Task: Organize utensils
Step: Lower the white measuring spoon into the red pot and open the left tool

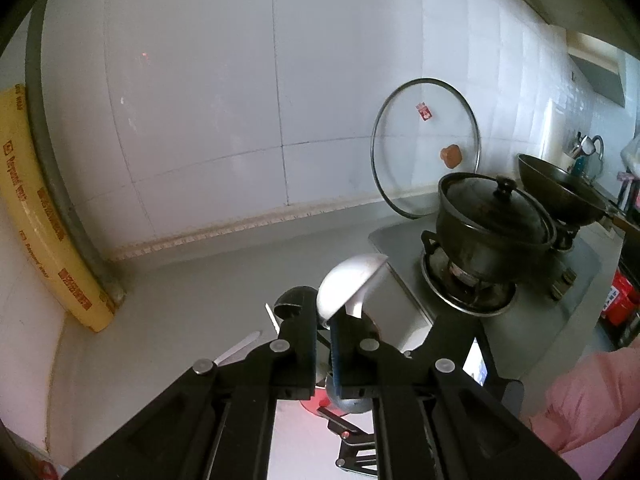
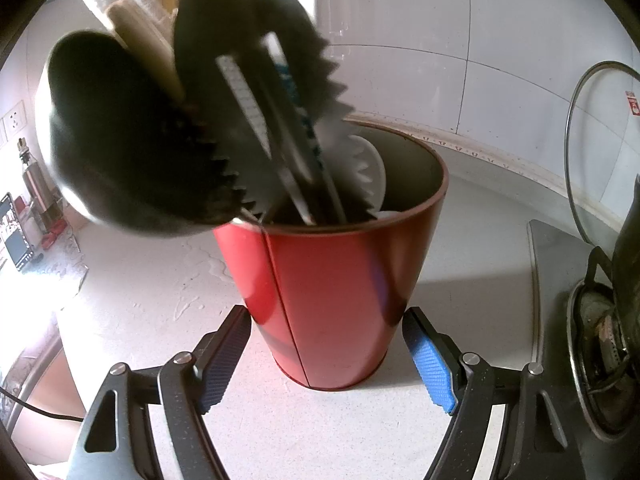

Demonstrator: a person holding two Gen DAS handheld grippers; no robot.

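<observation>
My left tongs [image 1: 326, 340] are clamped on the handle of a white spoon [image 1: 352, 284], held above the table [image 1: 180, 300]. My right tongs [image 2: 326, 354] squeeze the red holder [image 2: 332, 300], steadying it near the stove [image 2: 600, 340]. I judge the next move is dropping the spoon handle-first among the dark serrated utensils [image 2: 256, 92]. The spoon's handle is hidden behind my left tongs, and the utensils are blurred.

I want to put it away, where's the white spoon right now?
In the left wrist view, the white spoon is pinched in the left gripper, above the counter, left of the black pot.
</observation>
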